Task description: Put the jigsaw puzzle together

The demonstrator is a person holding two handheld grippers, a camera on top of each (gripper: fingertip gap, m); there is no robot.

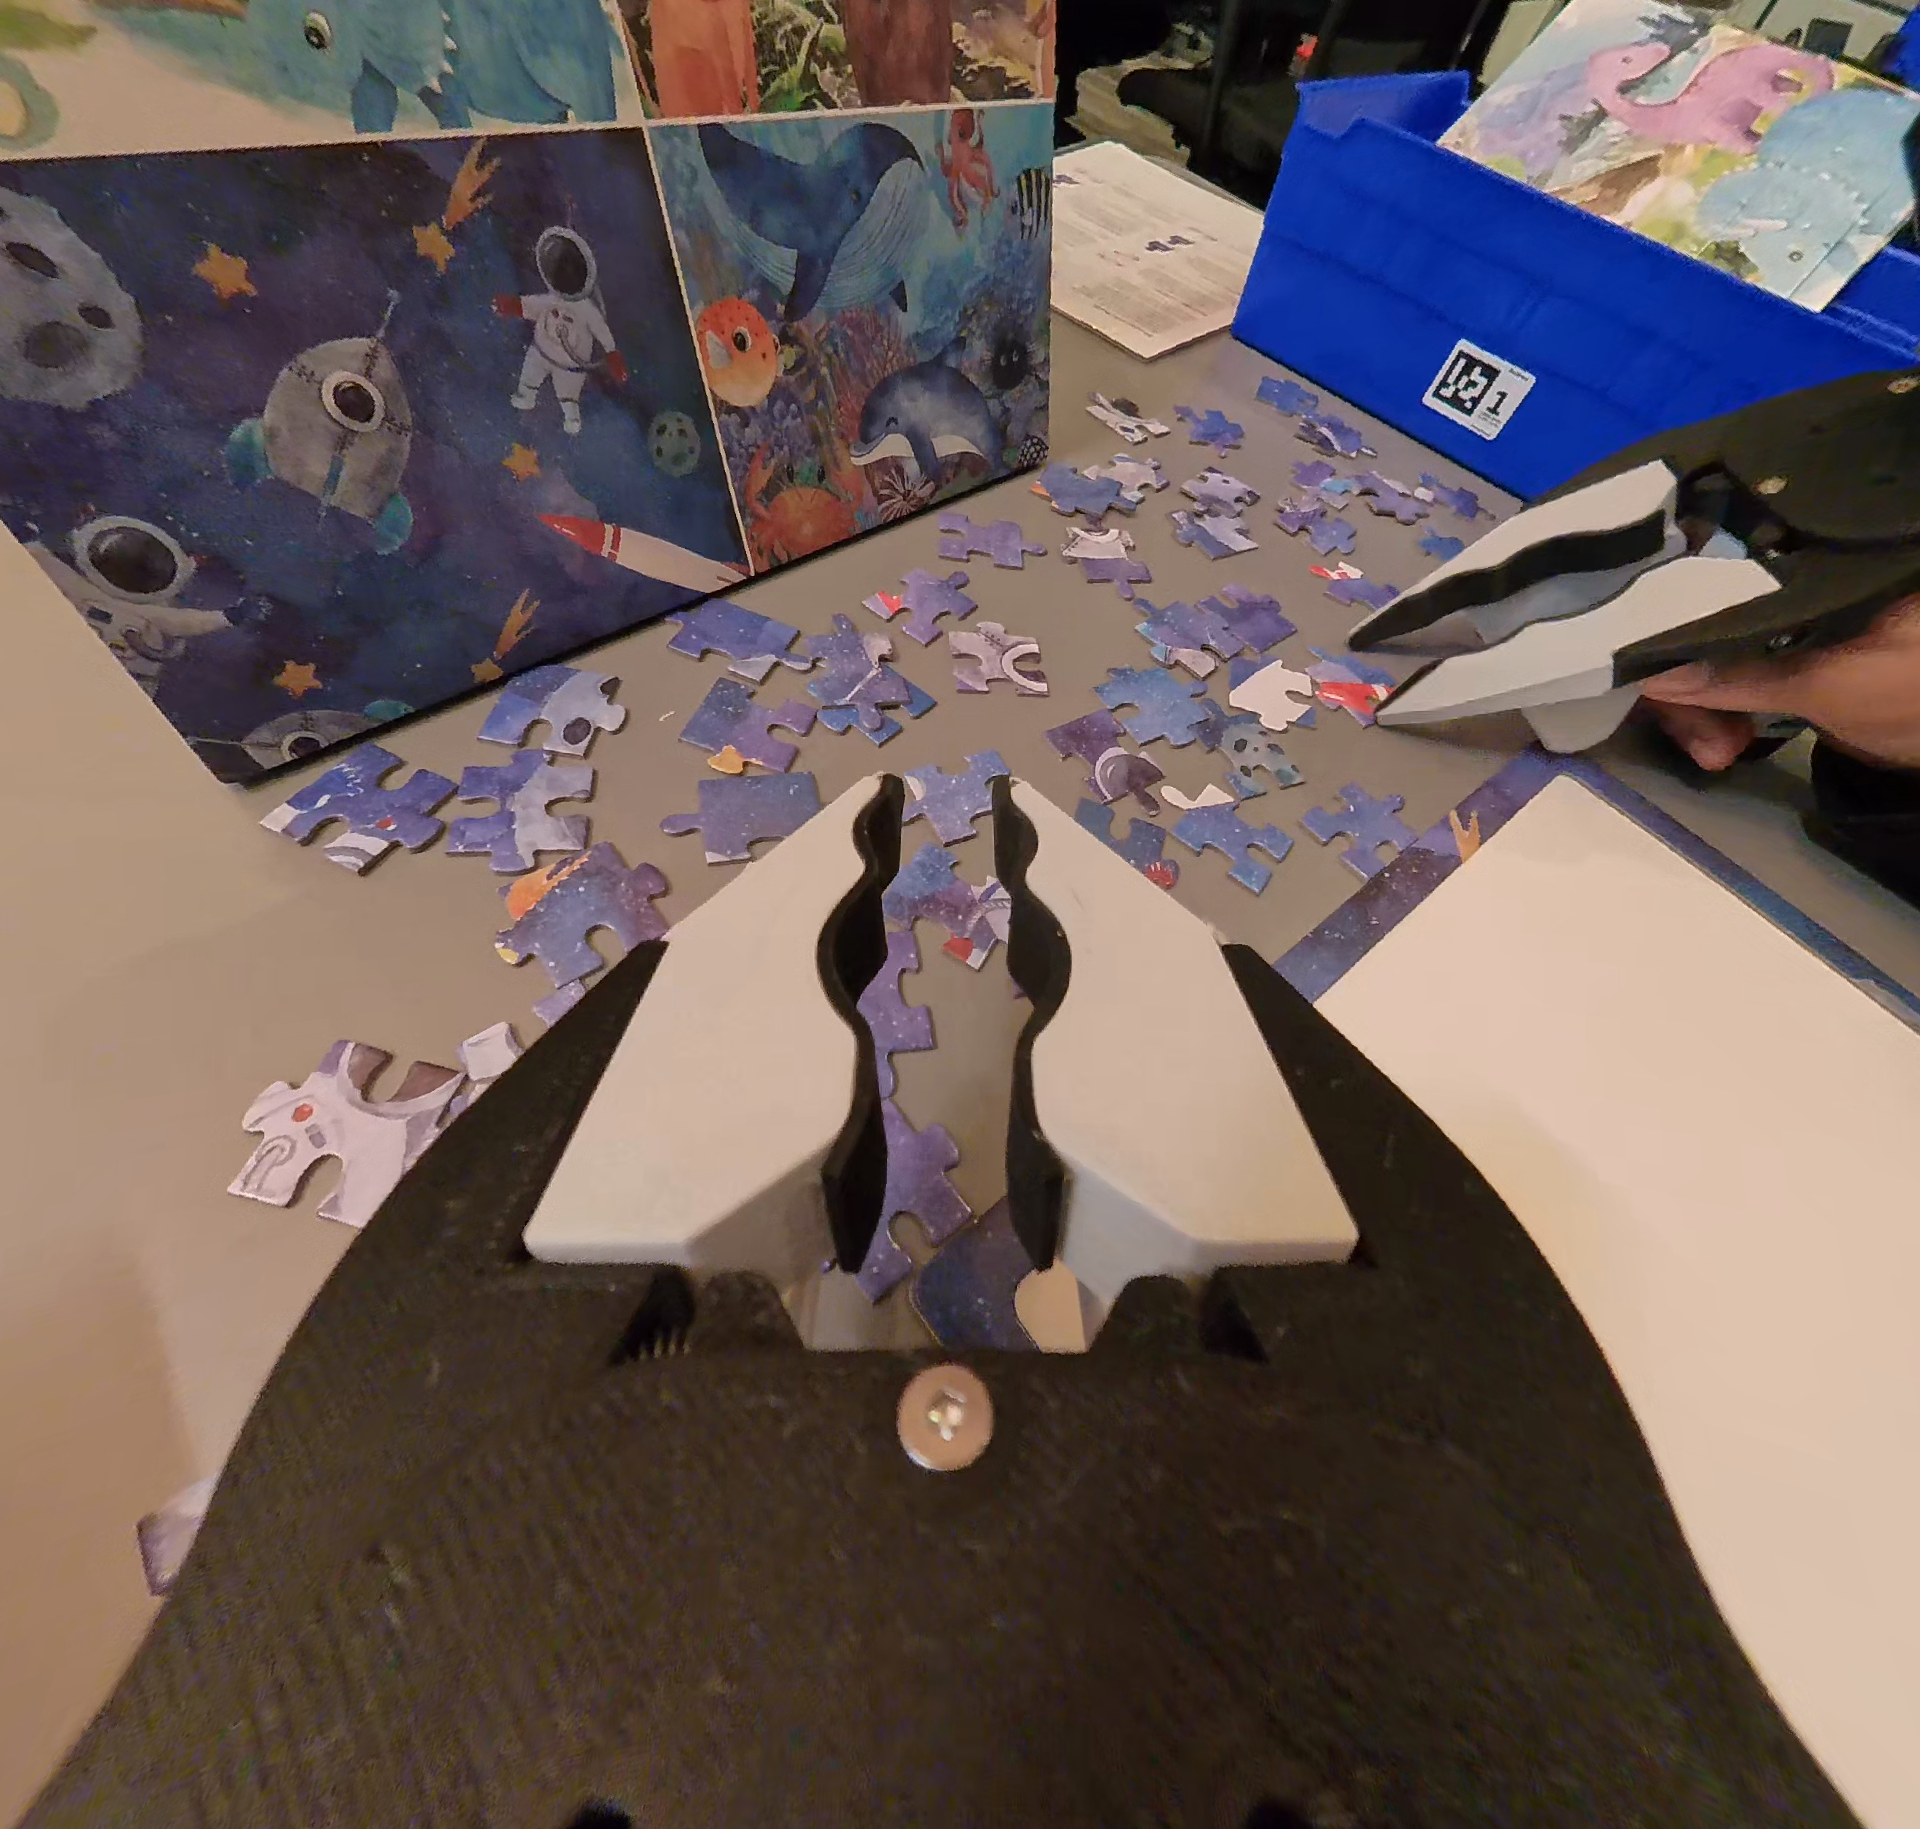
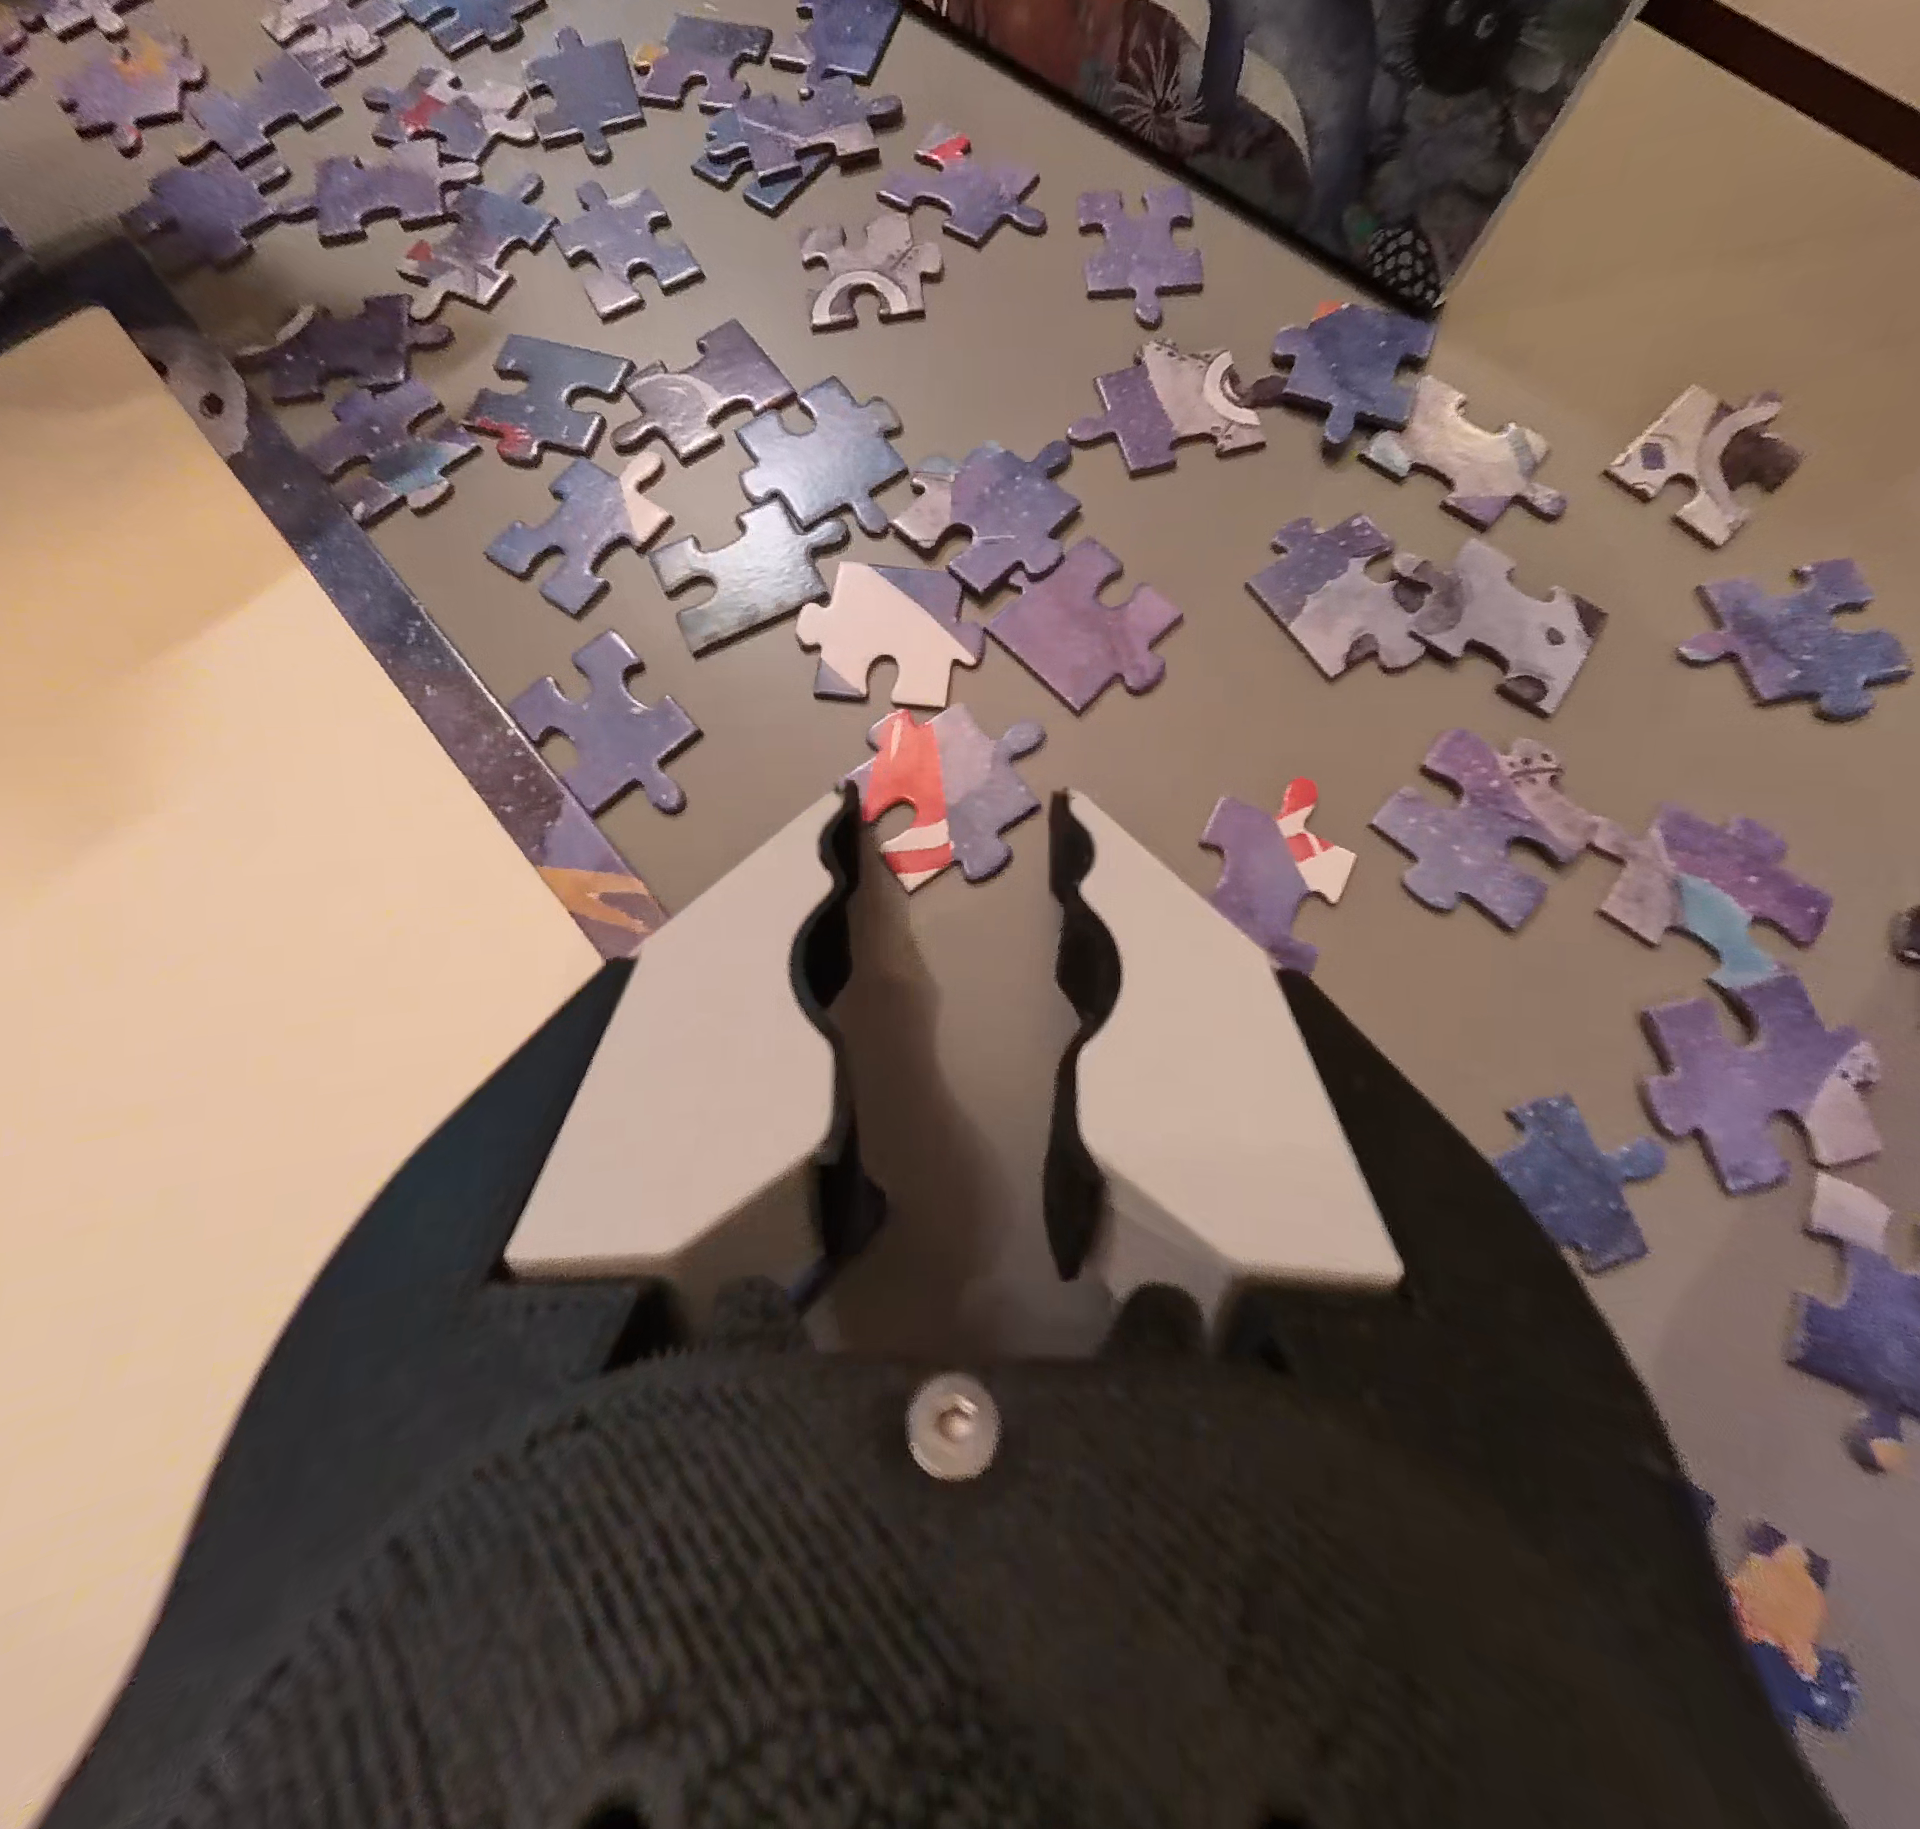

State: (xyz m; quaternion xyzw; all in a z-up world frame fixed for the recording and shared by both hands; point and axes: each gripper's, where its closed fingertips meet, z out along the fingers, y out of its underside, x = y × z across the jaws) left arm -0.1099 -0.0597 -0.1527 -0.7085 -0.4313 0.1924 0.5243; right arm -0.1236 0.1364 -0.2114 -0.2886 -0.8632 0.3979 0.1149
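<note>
Where marker tag (image 1: 1476, 389), blue bin (image 1: 1507, 293).

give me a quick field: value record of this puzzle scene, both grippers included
left gripper: open, over loose pieces, holding nothing
right gripper: open, tips just short of a red and white piece
loose pieces: purple and blue, scattered on the grey table, none joined that I can tell
puzzle tray: white inside, starry border, still without pieces
picture box: standing behind the pieces
blue bin: far right, holds a dinosaur picture board
</note>
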